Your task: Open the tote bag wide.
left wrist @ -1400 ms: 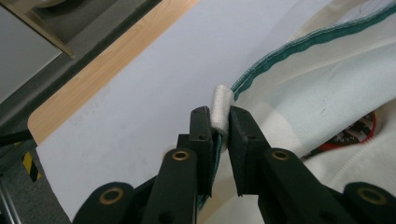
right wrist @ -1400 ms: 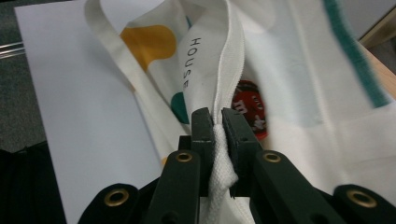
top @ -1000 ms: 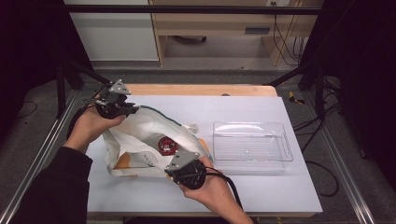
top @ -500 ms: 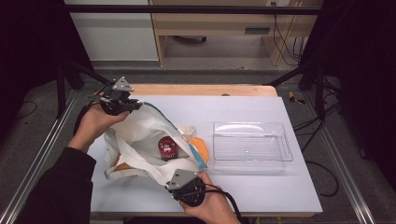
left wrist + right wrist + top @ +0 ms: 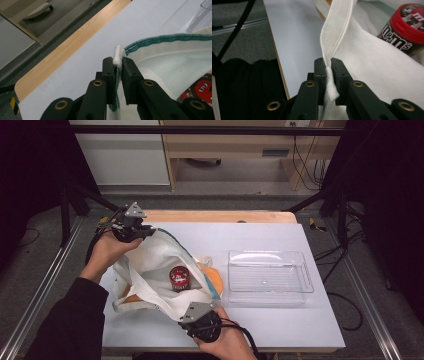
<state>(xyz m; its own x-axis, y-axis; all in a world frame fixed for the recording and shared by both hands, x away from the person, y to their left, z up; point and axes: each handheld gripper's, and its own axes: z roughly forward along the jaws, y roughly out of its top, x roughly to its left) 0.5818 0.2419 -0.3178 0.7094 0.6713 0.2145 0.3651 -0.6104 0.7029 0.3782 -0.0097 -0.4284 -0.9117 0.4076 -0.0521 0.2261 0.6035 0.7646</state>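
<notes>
Bag: we find a white cloth bag (image 5: 155, 270) lying on the white table (image 5: 280, 330), left of centre, its mouth held apart between the two grippers.
Left gripper (image 5: 117, 63): at the bag's far left edge; we see its jaws pinching the green-trimmed rim (image 5: 165, 38) and a fold of white cloth.
Right gripper (image 5: 327, 63): at the near edge of the table; its jaws have just been opening a little, yet we see the bag's white strap (image 5: 337, 27) caught between them.
Contents: a red-lidded candy tub (image 5: 179, 278) stands inside the bag; something orange (image 5: 212, 279) shows just beside it.
Tray: a clear plastic tray (image 5: 300, 292) sits right of the bag, near it but apart.
</notes>
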